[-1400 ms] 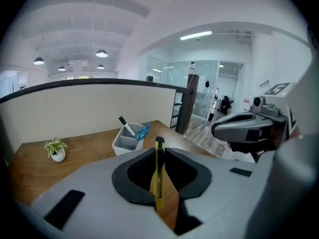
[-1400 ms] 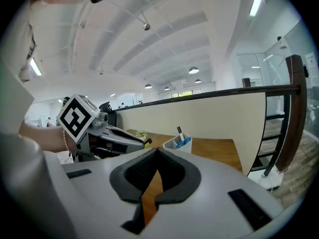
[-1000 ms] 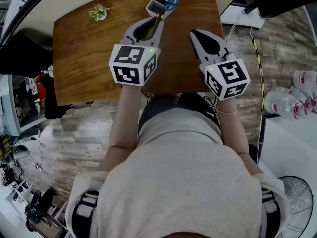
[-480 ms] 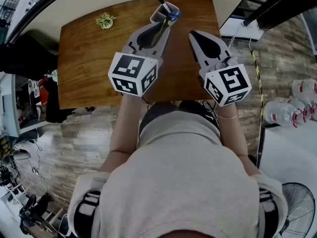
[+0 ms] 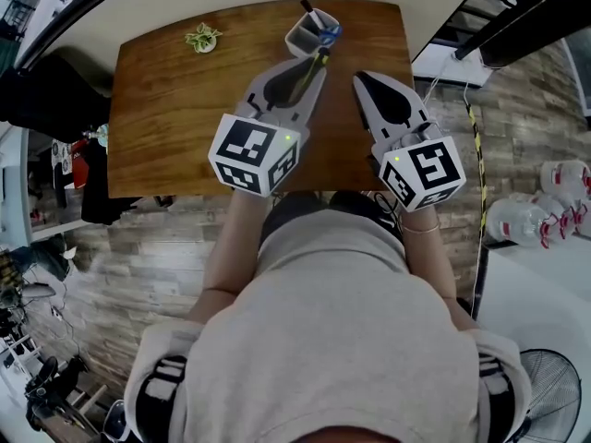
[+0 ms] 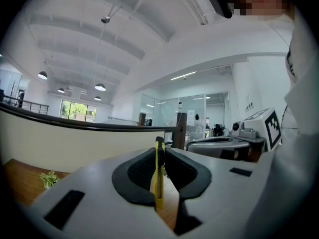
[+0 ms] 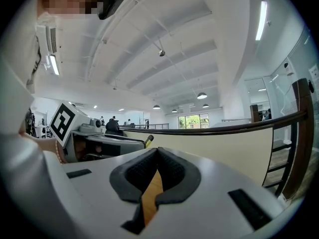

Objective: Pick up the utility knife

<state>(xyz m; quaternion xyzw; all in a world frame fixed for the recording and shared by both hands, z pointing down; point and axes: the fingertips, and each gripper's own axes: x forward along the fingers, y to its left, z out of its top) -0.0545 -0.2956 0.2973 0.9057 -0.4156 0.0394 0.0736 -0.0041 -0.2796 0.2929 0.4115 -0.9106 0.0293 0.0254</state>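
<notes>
Left gripper (image 6: 160, 151) tight on utility knife (image 6: 159, 183)

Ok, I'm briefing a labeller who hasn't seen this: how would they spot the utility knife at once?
Find the brown wooden table, then the left gripper held over its far side. Clamped between its black jaws is the utility knife: a thin yellow strip with a black tip, the only tool outside the grey cup beyond it.

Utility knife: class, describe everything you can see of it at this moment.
The utility knife is slim, with a yellow, plastic-looking body and a dark tip. It stands on edge, clamped between the black fingers of the left gripper, its tip poking beyond them, held above the wooden table.
</notes>
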